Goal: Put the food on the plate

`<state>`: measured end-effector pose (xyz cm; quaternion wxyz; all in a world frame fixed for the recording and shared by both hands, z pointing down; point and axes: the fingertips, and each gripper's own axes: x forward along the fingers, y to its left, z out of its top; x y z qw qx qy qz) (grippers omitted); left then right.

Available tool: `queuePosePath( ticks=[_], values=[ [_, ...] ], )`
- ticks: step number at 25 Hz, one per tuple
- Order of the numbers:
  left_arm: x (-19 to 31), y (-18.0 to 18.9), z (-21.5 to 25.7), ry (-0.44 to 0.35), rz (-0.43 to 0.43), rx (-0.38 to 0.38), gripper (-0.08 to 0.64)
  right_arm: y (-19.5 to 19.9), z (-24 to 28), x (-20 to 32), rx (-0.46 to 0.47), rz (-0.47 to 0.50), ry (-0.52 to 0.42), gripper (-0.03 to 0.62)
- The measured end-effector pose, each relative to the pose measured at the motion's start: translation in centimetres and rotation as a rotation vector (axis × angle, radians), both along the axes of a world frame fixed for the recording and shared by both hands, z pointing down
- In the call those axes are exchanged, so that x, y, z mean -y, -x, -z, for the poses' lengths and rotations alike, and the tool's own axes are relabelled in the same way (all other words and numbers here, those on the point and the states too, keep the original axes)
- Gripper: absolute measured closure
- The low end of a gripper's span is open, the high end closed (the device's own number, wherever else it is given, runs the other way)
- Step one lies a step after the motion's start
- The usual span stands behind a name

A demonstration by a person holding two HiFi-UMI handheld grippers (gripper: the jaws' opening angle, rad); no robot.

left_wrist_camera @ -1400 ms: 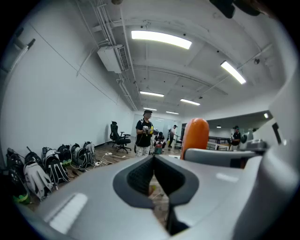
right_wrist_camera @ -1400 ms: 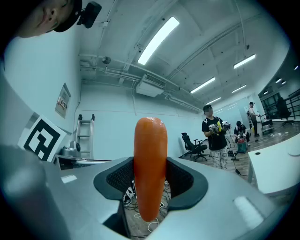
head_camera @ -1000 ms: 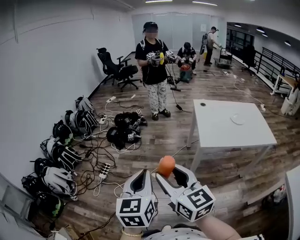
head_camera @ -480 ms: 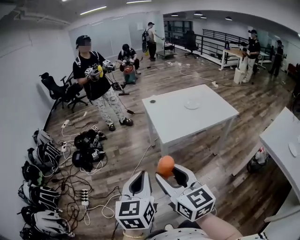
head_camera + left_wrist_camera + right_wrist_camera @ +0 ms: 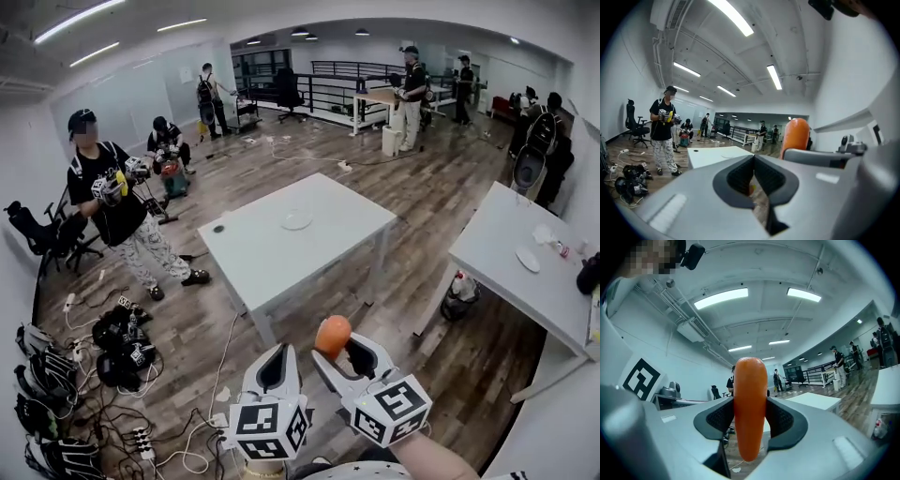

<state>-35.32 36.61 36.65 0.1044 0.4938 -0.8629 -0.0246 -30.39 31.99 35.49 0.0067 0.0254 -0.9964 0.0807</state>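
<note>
An orange carrot (image 5: pixel 750 418) stands upright between the jaws of my right gripper (image 5: pixel 751 420), which is shut on it. In the head view the carrot (image 5: pixel 332 335) sticks up above the right gripper (image 5: pixel 342 352) at the bottom centre. My left gripper (image 5: pixel 278 367) is beside it, shut and empty; its jaws meet in the left gripper view (image 5: pixel 753 174), where the carrot (image 5: pixel 794 136) shows at the right. A white plate (image 5: pixel 297 220) lies on the white table (image 5: pixel 253 253) ahead, well beyond both grippers.
A person (image 5: pixel 117 220) holding grippers stands left of the table. Helmets and cables (image 5: pixel 56 394) litter the floor at left. A second table (image 5: pixel 511 262) with a plate (image 5: pixel 528 260) stands at right. More people (image 5: pixel 408 84) are at the back.
The view has swung right: the white table with the plate has come toward the centre and nearer, the standing person has slid left. The grippers and carrot keep their places in view.
</note>
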Motion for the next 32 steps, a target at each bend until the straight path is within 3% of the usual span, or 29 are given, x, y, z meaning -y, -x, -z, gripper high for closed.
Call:
queuePosePath(
  ticks=[11,32],
  values=[
    [15.4,-8.7,0.2,0.008,-0.184,0.001,0.552,-9.3,0.0,13.6,-0.024,-0.163,-0.012,0.382],
    [42.6,-24.2,-1.0,-0.017,-0.372,0.012,0.552,-26.0,-1.1,39.9,-0.024,-0.369,-0.045,0.382]
  ],
)
